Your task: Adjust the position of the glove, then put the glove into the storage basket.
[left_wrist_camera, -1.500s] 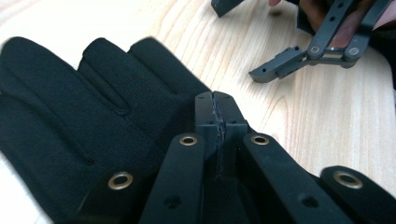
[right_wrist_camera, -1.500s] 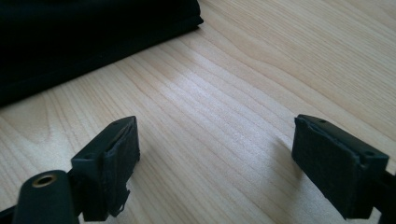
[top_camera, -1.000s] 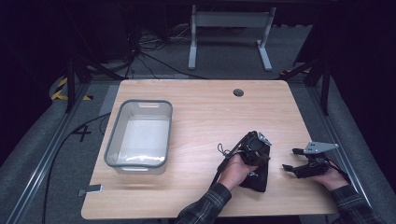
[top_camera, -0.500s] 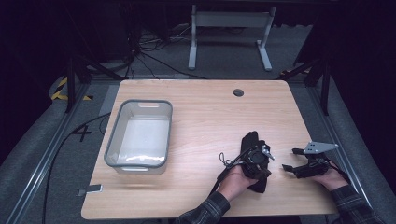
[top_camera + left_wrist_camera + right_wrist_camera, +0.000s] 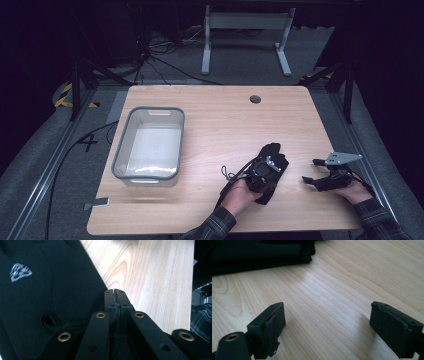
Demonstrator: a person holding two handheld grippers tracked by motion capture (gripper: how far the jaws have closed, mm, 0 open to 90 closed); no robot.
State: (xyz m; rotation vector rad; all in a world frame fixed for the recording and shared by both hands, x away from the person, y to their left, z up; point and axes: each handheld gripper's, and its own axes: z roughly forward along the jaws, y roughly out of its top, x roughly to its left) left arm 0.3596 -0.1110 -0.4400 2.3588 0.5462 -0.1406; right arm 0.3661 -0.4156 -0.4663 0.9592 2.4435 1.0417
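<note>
The black garment (image 5: 270,172) lies folded near the table's (image 5: 215,120) front edge, right of middle; the left gripper (image 5: 115,296) sits over it, jaws pinched together, seemingly on its hem; I'd lift slowly, keeping the wide-open right gripper (image 5: 327,325) ready alongside.

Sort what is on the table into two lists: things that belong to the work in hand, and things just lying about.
In the work:
- black folded fabric garment with a small silver logo
- left gripper, jaws closed, at the garment's edge
- right gripper, jaws open over bare wood beside it

Lying about, for now:
- clear plastic bin with a grey rim, apart from the garment; possibly its destination
- light wooden table
</note>
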